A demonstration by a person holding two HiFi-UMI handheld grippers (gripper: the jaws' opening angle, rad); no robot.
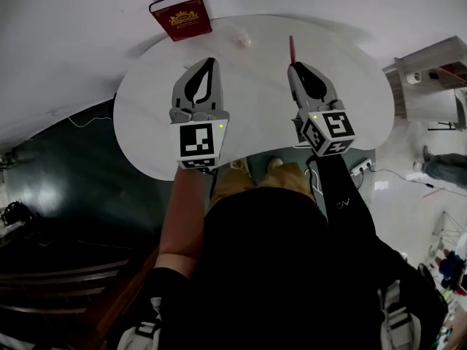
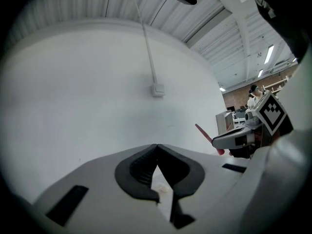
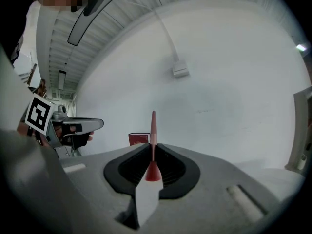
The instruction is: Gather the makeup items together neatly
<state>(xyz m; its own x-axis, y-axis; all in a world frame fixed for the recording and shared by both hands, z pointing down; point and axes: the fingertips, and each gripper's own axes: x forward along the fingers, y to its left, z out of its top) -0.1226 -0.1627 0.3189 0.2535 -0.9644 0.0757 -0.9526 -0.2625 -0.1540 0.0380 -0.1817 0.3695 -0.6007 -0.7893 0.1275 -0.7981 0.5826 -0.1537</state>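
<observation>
Gathering seems to centre on the far edge of the round white table (image 1: 139, 122). A dark red rectangular box with a gold crest (image 1: 181, 14) lies there at the upper left of the head view, likely the spot the other pieces are meant to join.

Right of the box, the left gripper (image 1: 211, 63) hangs over the tabletop at centre left. Its jaw tips touch and nothing is pinched between them, so it looks free for the next pick. Just beyond it and to its right, a small pale pinkish rounded item (image 1: 244, 41) sits alone on the table, apart from the box.

Further right, the right gripper (image 1: 295, 67) is clamped narrowly on a slender red tapered makeup stick (image 1: 291, 48). It grips the stick near the thicker end, so the thin tip juts forward past the jaws, probably so it can be laid flat beside the others.
</observation>
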